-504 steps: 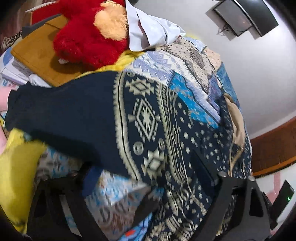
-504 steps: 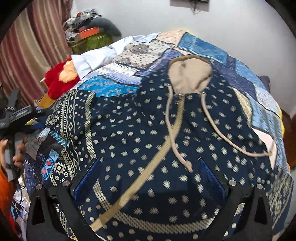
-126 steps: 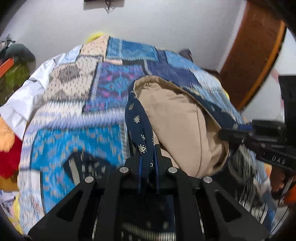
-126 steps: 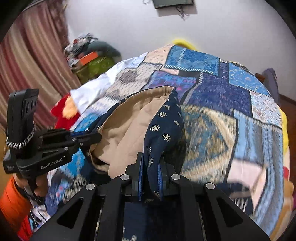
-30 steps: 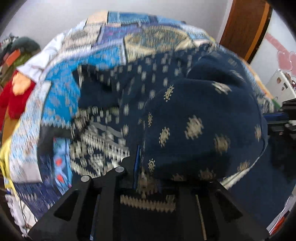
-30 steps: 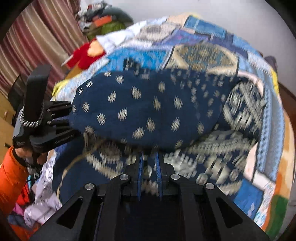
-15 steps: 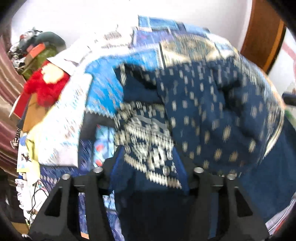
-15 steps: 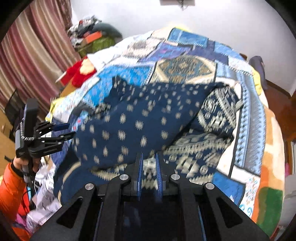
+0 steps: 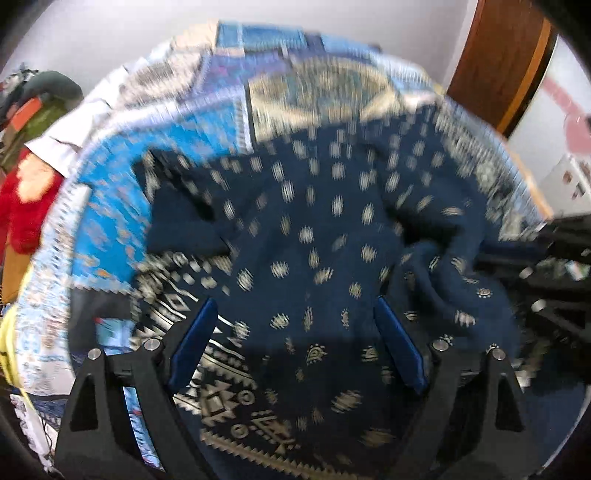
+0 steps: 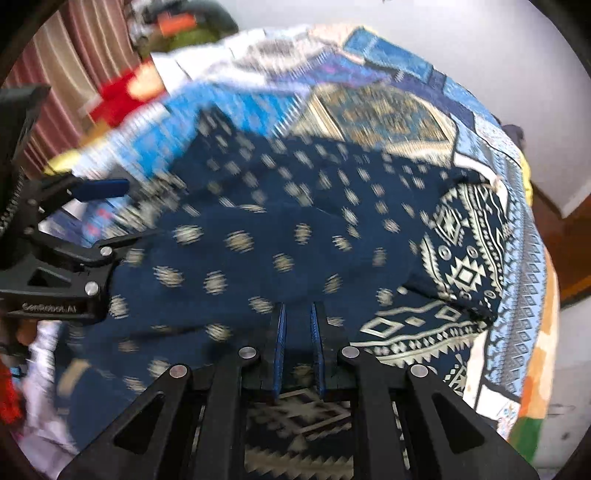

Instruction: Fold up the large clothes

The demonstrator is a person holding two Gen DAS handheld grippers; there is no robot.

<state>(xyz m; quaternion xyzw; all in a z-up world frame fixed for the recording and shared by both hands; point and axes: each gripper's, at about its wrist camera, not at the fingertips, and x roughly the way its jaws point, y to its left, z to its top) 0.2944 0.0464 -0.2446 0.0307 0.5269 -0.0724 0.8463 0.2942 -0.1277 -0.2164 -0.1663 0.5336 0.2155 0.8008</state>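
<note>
A navy hoodie (image 9: 314, 240) with beige dots and patterned bands lies folded over on the patchwork bedspread (image 9: 177, 122). It also shows in the right wrist view (image 10: 295, 229). My left gripper (image 9: 295, 332) is open and empty, its blue pads spread just above the hoodie's near edge. It shows from the side in the right wrist view (image 10: 99, 210). My right gripper (image 10: 297, 354) has its pads close together at the hoodie's near edge; whether cloth is between them is unclear. Both views are blurred.
A red plush toy (image 9: 26, 206) and a white cloth (image 9: 70, 133) lie at the bed's left side. A pile of clothes (image 10: 177, 26) sits beyond, by striped curtains (image 10: 92, 48). A wooden door (image 9: 502, 62) stands at the right.
My left gripper has let go of the hoodie's hood and opened wide. The hood is folded down over the body. Both grippers have moved closer over the garment.
</note>
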